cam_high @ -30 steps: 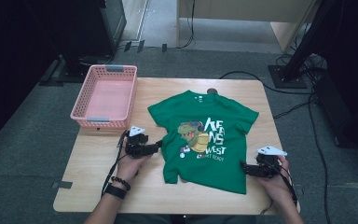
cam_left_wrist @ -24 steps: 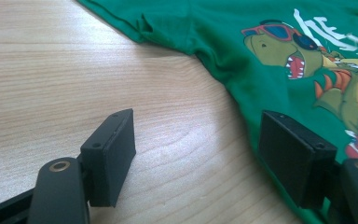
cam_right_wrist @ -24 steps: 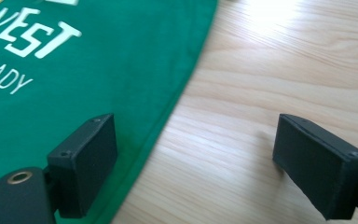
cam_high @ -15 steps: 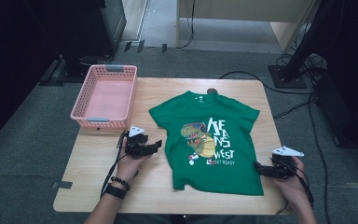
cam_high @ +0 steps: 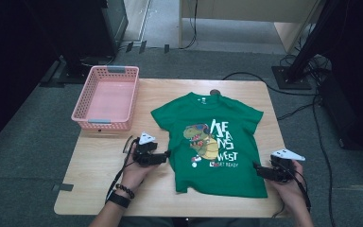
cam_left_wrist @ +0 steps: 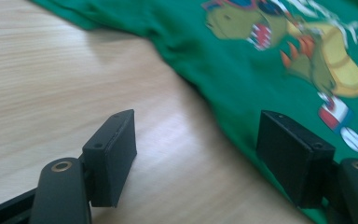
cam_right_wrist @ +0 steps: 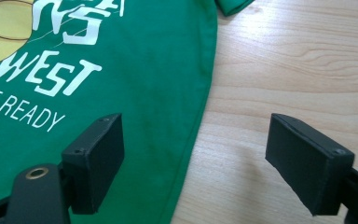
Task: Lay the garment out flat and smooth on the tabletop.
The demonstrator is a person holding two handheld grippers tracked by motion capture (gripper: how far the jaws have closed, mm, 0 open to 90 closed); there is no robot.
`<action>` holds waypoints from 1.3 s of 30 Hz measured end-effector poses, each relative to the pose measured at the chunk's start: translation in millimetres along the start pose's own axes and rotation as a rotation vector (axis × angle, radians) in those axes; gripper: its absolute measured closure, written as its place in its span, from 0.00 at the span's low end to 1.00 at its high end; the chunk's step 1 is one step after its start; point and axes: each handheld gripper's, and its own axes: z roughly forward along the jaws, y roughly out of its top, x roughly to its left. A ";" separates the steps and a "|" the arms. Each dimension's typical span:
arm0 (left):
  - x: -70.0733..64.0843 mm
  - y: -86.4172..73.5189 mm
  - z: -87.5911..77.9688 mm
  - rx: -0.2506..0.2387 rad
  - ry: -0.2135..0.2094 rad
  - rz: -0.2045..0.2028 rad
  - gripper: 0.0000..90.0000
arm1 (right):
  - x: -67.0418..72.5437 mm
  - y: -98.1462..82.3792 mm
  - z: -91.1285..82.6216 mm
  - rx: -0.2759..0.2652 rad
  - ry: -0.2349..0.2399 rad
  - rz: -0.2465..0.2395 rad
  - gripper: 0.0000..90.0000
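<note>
A green dinosaur-print T-shirt lies spread flat, front up, on the wooden table, with its collar toward the far edge. The left gripper sits at the shirt's left side seam; in the left gripper view its jaws stand apart over the cloth's edge, one above bare wood and one above the fabric, pressing on nothing. The right gripper rests at the shirt's lower right hem. Its jaws have just been closing a little, yet they are spread wide, straddling the shirt's side edge with one jaw over green cloth and the other over wood. A pink plastic basket stands at the table's far left corner, well apart from the shirt.
</note>
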 end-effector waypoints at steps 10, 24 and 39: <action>-17.6 -5.8 3.3 -0.004 0.012 0.123 0.96 | 2.9 -6.4 10.5 0.012 -0.027 -0.015 0.19; 21.8 0.3 -35.3 -0.033 -0.096 -0.036 0.65 | -6.4 -6.2 12.5 -0.002 -0.042 0.014 0.19; 3.4 -18.2 -33.8 -0.016 -0.108 0.002 0.57 | 9.1 -0.4 4.0 -0.035 -0.041 0.008 0.20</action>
